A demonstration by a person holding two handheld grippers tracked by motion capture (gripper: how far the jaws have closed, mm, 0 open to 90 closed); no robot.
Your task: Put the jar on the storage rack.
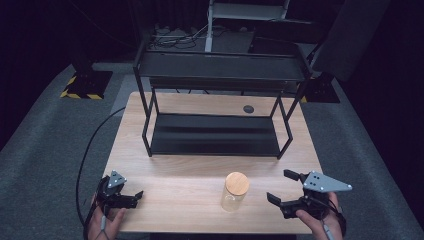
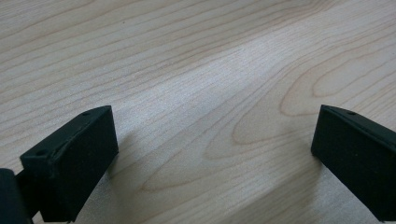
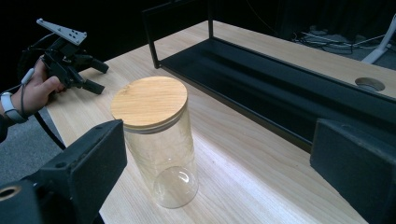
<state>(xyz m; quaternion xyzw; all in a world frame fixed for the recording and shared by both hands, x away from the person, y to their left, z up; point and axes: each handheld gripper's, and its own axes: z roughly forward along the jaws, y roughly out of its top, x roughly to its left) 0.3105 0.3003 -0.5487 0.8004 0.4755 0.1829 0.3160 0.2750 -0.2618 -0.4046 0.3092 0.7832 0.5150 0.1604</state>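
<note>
High view: clear glass cylinder jar with round bamboo lid (image 1: 235, 191) stands upright, empty, lid seated, at the near middle of the pale wood table (image 1: 200, 102), in front of the black two-tier metal rack (image 1: 215, 135). Untouched, I judge; everything remains. My right claw (image 1: 285, 187) spread wide beside it, apart. My left claw (image 1: 131, 196) spread too, over bare wood.
</note>
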